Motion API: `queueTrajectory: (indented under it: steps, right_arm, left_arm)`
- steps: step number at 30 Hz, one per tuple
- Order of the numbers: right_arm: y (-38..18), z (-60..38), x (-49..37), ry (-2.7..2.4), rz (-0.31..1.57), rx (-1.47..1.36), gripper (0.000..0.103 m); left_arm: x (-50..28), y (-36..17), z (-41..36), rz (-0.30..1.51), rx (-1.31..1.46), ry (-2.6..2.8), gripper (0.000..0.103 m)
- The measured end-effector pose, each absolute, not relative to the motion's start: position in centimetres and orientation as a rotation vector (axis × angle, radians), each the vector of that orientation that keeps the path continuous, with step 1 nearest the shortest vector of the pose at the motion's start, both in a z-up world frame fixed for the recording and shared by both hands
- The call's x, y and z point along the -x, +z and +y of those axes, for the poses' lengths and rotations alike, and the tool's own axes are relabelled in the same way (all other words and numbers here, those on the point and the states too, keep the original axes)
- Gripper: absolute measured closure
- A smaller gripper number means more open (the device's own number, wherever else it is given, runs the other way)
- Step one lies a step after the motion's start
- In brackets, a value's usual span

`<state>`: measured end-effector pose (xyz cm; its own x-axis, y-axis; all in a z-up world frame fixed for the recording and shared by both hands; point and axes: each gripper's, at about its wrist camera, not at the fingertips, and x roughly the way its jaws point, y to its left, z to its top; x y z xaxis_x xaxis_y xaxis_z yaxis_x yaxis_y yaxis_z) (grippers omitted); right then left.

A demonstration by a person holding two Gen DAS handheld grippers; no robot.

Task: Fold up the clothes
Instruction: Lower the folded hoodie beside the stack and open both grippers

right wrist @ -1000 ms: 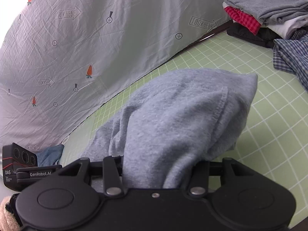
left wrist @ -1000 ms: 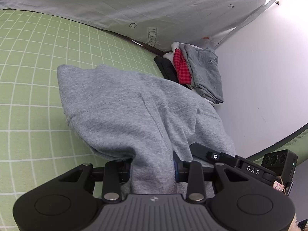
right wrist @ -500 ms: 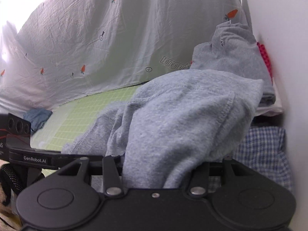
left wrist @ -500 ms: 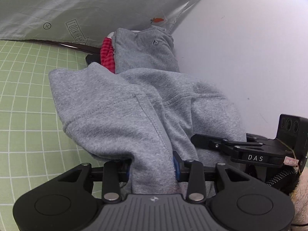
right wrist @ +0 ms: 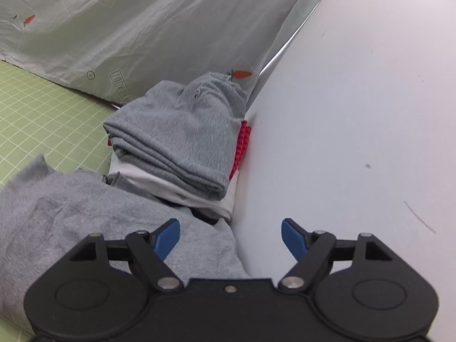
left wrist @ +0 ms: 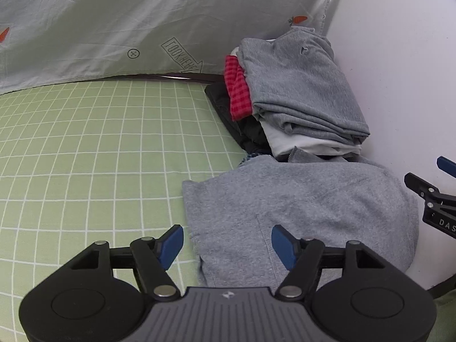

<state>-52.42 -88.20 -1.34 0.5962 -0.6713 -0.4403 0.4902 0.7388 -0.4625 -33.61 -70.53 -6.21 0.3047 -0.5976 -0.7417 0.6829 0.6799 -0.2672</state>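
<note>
One green grid mat [left wrist: 85,156], white wall [left wrist: 399,71] beside

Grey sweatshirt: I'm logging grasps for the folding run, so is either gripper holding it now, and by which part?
Nothing is held. The left gripper and right gripper are opening, pads clear of the grey sweatshirt, which lies on the green sheet.

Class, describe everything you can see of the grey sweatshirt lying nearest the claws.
The grey sweatshirt is heathered, fleecy knit, folded into a rough rectangle with a stitched seam showing. It lies on the green checked sheet, against the white wall and in front of the pile of folded clothes. Neither claw's pads press on it.
</note>
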Motion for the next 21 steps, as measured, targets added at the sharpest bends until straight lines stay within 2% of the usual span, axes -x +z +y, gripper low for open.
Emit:
queueTrajectory:
  steps: [7, 11, 15, 16, 18, 21]
  right_arm:
    - [-8.3, -93.1, 50.8, -0.603, 0.742, -0.169, 0.02]
    - [-10.3, -93.8, 50.9, -0.604, 0.75, -0.21, 0.012]
    - [-9.8, -93.2, 51.1, -0.612, 0.737, -0.199, 0.011]
    - [-9.3, -92.9, 51.2, -0.613, 0.729, -0.195, 0.007]
    - [-8.2, -92.2, 51.6, -0.619, 0.699, -0.187, 0.002]
    - [-6.0, -90.4, 52.8, -0.633, 0.598, -0.184, 0.002]
  left_arm:
    - [33.0, -11.4, -72.1, 1.073, -0.189, -0.759, 0.032]
    - [33.1, -12.6, -71.4, 1.095, -0.172, -0.744, 0.028]
    - [33.1, -11.0, -70.4, 1.031, -0.185, -0.747, 0.027]
    - [33.2, -10.3, -70.0, 1.008, -0.177, -0.746, 0.027]
    - [33.3, -8.4, -69.1, 0.945, -0.14, -0.741, 0.022]
    - [34.2, -5.1, -67.7, 0.808, -0.074, -0.737, 0.006]
